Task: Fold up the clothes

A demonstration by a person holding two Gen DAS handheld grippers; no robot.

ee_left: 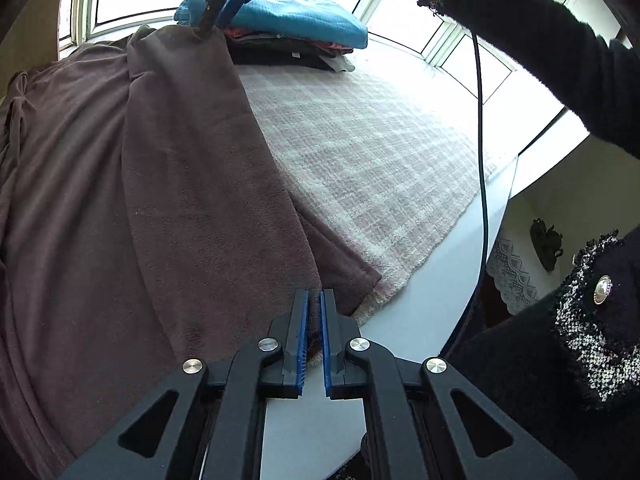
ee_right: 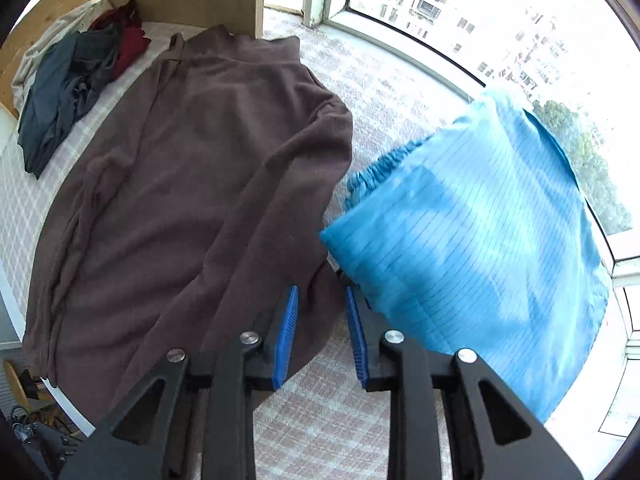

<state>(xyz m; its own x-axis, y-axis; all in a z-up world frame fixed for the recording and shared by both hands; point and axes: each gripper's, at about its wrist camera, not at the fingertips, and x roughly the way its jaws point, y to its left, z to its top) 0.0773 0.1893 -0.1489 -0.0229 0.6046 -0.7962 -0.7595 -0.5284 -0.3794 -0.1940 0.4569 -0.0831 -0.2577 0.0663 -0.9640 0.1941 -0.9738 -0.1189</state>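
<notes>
Brown fleece garment [ee_right: 188, 200] lies on the checked surface [ee_left: 360, 152], its near edge pinched by the left hand-held gripper [ee_left: 314, 332], while the right hand-held gripper [ee_right: 322, 336] is released over its far edge.

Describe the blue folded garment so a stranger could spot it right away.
On the checked pale cloth by the windows, right of the spread brown fleece garment, sits a folded stack. The bright blue pinstriped garment tops it, the only blue piece with a gathered elastic edge.

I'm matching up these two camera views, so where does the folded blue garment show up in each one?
Left wrist view: blue garment top centre, atop the folded stack.
Right wrist view: blue garment fills the right side, close up.
Shared landmark: the brown garment spread beside it.
</notes>
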